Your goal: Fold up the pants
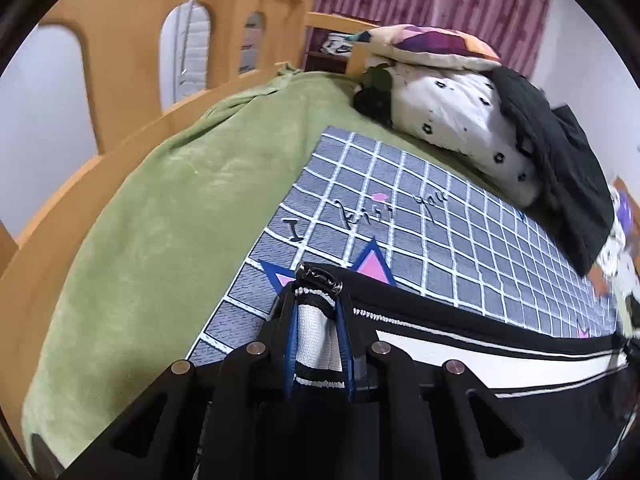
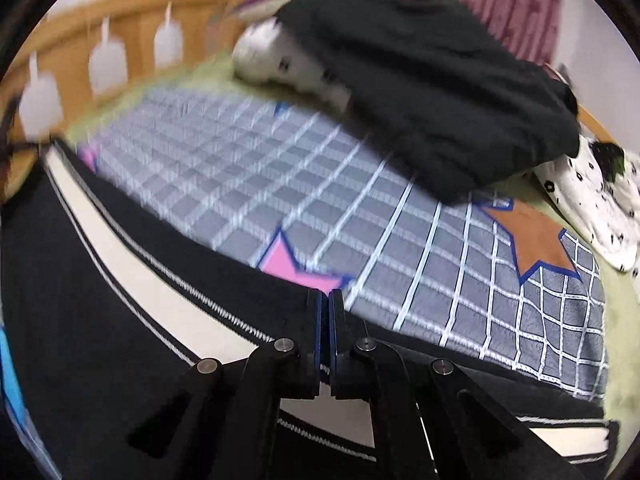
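Black pants [image 1: 460,344] with a white side stripe lie across the near edge of a grey grid mat [image 1: 400,208] on a bed. My left gripper [image 1: 316,300] is shut on a bunched fold of the pants' striped edge, and a small metal fitting [image 1: 318,274] pokes out above the fingertips. In the right wrist view the pants [image 2: 100,260] run from the left edge to the lower right. My right gripper [image 2: 325,296] is shut, pads almost touching, pinching the pants' far black edge beside a pink star [image 2: 288,264].
A green blanket [image 1: 160,200] covers the bed inside a wooden rail [image 1: 100,152]. At the far end a black garment [image 1: 560,168] drapes over a white dotted quilt [image 1: 448,120], topped by a colourful pillow [image 1: 432,44]. The black garment [image 2: 420,80] overlaps the mat's far corner.
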Available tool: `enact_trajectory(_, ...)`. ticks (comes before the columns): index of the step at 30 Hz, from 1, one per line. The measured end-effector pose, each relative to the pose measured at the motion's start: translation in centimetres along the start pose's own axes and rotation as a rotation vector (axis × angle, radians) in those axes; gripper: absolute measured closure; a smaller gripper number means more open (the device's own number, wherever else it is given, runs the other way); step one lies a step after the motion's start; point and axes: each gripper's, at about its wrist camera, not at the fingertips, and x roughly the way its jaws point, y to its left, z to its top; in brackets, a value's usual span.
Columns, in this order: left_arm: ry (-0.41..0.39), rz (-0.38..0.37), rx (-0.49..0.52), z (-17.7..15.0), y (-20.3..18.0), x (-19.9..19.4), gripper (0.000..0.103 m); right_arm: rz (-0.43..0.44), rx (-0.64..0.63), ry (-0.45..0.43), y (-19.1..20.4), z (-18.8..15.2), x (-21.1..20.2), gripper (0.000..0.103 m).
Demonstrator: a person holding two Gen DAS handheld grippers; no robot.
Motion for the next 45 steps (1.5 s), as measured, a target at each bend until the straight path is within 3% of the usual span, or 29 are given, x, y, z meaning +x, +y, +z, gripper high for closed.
enact_trajectory(3, 0.109, 0.08, 0.009, -0.7, 0.0, 4.0, 0.085, -0.021, 0.006, 0.062, 0.3, -0.2, 3.3, 0.1)
enact_trajectory(5, 0.107, 0.126, 0.024, -1.3, -0.5, 5.0, 0.082, -0.048, 0.014, 0.115, 0.7, -1.3, 6.1, 0.099)
enact_trajectory(6, 0.1, 0.141, 0.035, -1.4, -0.7, 4.9, 0.081, -0.067, 0.038, 0.096, 0.7, -1.6, 6.7, 0.098)
enact_trajectory(9, 0.108, 0.182, 0.055, -1.3, -1.3, 4.3, 0.066, -0.063, 0.113, 0.075, -0.2, -1.2, 5.5, 0.093)
enact_trajectory(10, 0.119, 0.195, 0.059, -1.3, -1.4, 4.0, 0.057, -0.054, 0.133, 0.068, -0.8, -1.1, 4.8, 0.087)
enact_trajectory(11, 0.117, 0.195, 0.065, -1.4, -1.4, 3.6, 0.056, -0.052, 0.138, 0.062, -1.5, -1.1, 3.9, 0.08)
enact_trajectory(13, 0.099, 0.198, 0.081, -1.6, -1.4, 2.6, 0.055, -0.092, 0.126, 0.043, -3.1, -1.3, 1.7, 0.051)
enact_trajectory(14, 0.091, 0.191, 0.086, -1.7, -1.5, 2.0, 0.052, -0.124, 0.122, 0.019, -4.0, -1.6, 0.5, 0.049)
enact_trajectory(16, 0.08, 0.127, 0.077, -2.1, -1.7, 0.8, 0.046, -0.169, 0.14, 0.008, -6.2, -2.4, -1.1, 0.049)
enact_trajectory(20, 0.109, 0.01, 0.081, -2.7, -3.4, 1.0, 0.041, -0.246, 0.132, 0.109, -9.3, -4.8, -0.1, 0.053)
enact_trajectory(22, 0.13, 0.036, 0.106, -3.0, -4.4, 2.5, 0.041, -0.282, 0.101, 0.173, -9.9, -6.2, 2.3, 0.059)
enact_trajectory(25, 0.149, 0.095, 0.115, -3.2, -5.2, 5.3, 0.041, -0.282, 0.165, 0.118, -10.6, -6.0, 2.7, 0.058)
enact_trajectory(28, 0.153, 0.144, 0.128, -2.9, -6.4, 5.7, 0.039, -0.268, 0.214, 0.102, -11.2, -5.5, 3.3, 0.058)
enact_trajectory(30, 0.179, 0.135, 0.11, -2.7, -6.7, 5.3, 0.04, -0.258, 0.238, 0.11, -11.6, -5.4, 3.1, 0.059)
enact_trajectory(32, 0.216, 0.09, 0.08, -2.8, -7.0, 3.8, 0.04, -0.262, 0.306, 0.112, -11.9, -5.3, 2.2, 0.059)
enact_trajectory(36, 0.176, 0.047, 0.086, -3.7, -7.8, -1.8, 0.04, -0.272, 0.49, 0.022, -10.6, -5.2, -3.0, 0.059)
enact_trajectory(40, 0.086, 0.026, 0.127, -4.0, -9.1, -8.9, 0.04, -0.221, 0.502, -0.037, -7.4, -4.8, -8.9, 0.059)
enact_trajectory(45, -0.031, -0.048, 0.15, -4.0, -12.6, -18.0, 0.041, -0.265, 0.446, -0.117, -1.5, -2.2, -16.6, 0.059)
